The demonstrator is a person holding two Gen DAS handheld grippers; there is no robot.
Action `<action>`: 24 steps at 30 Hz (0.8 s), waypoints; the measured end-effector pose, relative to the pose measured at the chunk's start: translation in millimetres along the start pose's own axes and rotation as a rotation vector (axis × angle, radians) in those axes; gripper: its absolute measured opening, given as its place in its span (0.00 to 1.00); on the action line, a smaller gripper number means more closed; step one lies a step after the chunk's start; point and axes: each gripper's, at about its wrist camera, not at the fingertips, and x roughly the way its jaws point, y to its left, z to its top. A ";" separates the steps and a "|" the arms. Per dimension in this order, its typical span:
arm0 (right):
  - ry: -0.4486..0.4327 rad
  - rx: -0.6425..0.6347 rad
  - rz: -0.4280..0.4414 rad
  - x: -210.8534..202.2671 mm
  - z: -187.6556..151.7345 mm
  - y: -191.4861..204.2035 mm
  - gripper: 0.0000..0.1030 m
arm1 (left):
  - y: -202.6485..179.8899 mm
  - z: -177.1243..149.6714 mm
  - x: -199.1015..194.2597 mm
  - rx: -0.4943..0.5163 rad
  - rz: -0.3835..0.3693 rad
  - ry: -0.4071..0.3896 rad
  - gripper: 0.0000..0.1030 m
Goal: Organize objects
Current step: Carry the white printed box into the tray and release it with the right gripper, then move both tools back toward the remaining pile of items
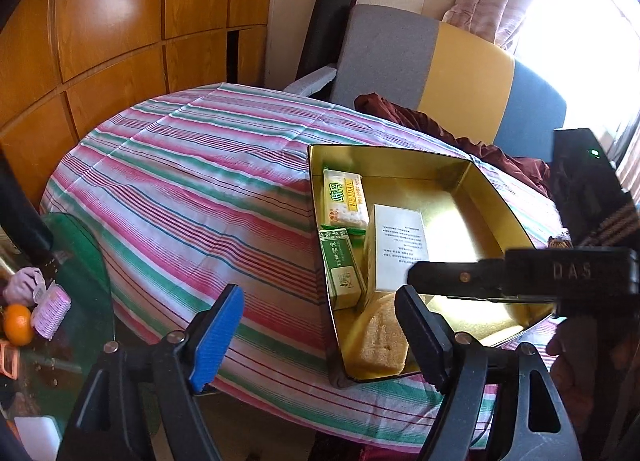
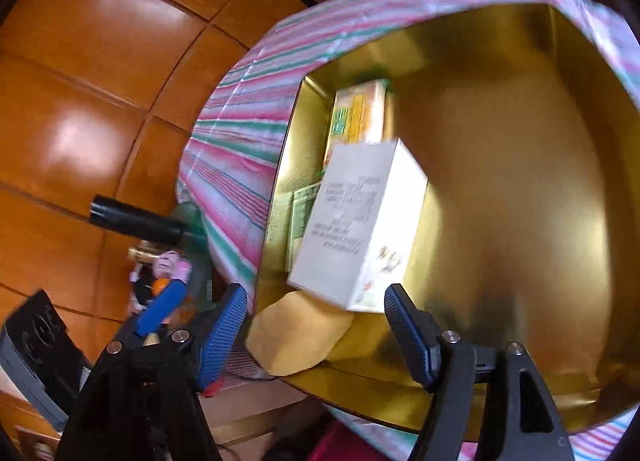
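Holding 3 boxes [image 1: 396, 249], 1 sponge [image 1: 382, 341]: gold tin [image 1: 500, 197] | left fingers [image 1: 426, 341], right fingers [image 2: 412, 337] apart

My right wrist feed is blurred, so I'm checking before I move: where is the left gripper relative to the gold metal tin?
Observer: The left gripper is open and outside the gold metal tin, over the pink-and-green striped cloth.
Operator: How does the small green carton lie?
Observer: The small green carton lies lengthwise along the tin wall nearest the left gripper, beside the white printed box.
Operator: What does the yellow packet's label say?
Observer: The yellow packet reads WEI DAN.
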 end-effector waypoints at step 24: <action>-0.285 0.129 -0.310 -137.5 -56.9 -94.0 0.70 | -77.2 -2.1 -8.8 0.196 -0.090 -0.017 0.76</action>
